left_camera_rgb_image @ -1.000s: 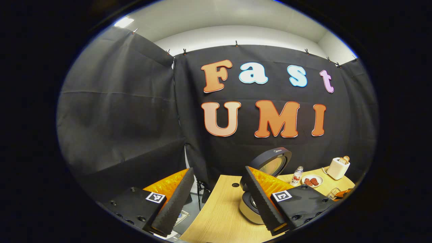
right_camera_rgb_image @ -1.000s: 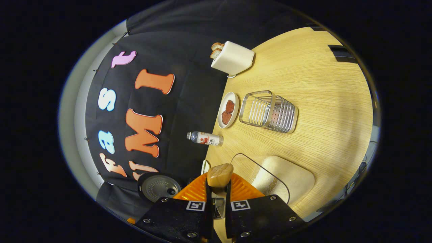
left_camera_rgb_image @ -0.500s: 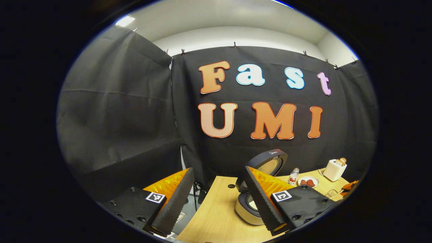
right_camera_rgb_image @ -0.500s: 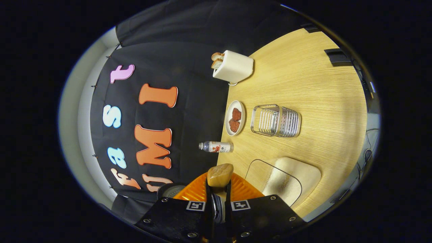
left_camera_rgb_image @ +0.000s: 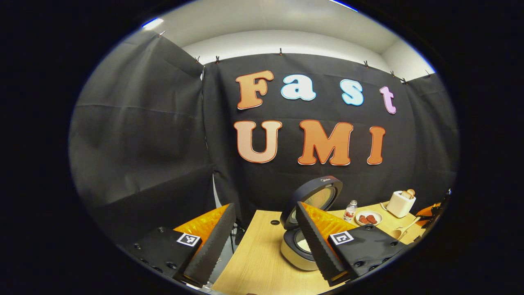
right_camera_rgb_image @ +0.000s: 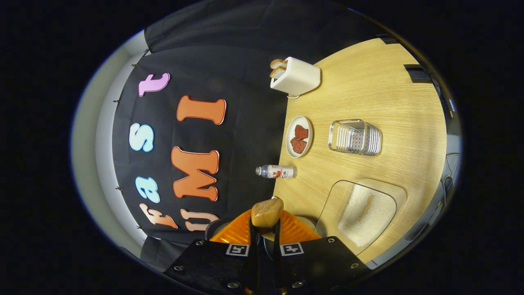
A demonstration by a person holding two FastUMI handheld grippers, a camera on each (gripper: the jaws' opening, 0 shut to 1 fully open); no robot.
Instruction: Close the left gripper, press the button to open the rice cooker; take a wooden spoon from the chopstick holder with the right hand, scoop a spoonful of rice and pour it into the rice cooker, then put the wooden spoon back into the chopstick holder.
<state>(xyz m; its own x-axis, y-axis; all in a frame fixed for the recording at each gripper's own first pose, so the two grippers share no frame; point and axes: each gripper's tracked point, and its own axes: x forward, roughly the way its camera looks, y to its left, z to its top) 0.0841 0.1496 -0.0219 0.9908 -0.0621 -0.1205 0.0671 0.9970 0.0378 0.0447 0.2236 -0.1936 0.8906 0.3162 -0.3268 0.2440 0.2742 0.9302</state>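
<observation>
**Lid up, spoon in my right jaws, holder waiting**

In the left gripper view, my left gripper stands wide open with nothing between its fingers, held back above the near edge of the wooden table. The rice cooker sits just behind my right-hand finger, lid swung up toward the booth wall, inner pot exposed with something pale in it. So I judge the button press done. Beyond the cooker, toward the wall, stand a small bottle, a plate of reddish food and a white toaster. At the far right of the cooker I glimpse the other gripper with a wooden spoon reaching down.

In the right gripper view, my right gripper is clamped almost fully together on the wooden spoon, whose rounded end pokes up between the fingers. Taking the cooker as landmark again, it peeks out just under my fingers; the clear container of rice lies beside it, and the metal chopstick holder stands further off, past the container, next to the plate. I cannot tell whether the spoon carries rice. What certainly remains, I think, is returning the spoon to that holder.
</observation>
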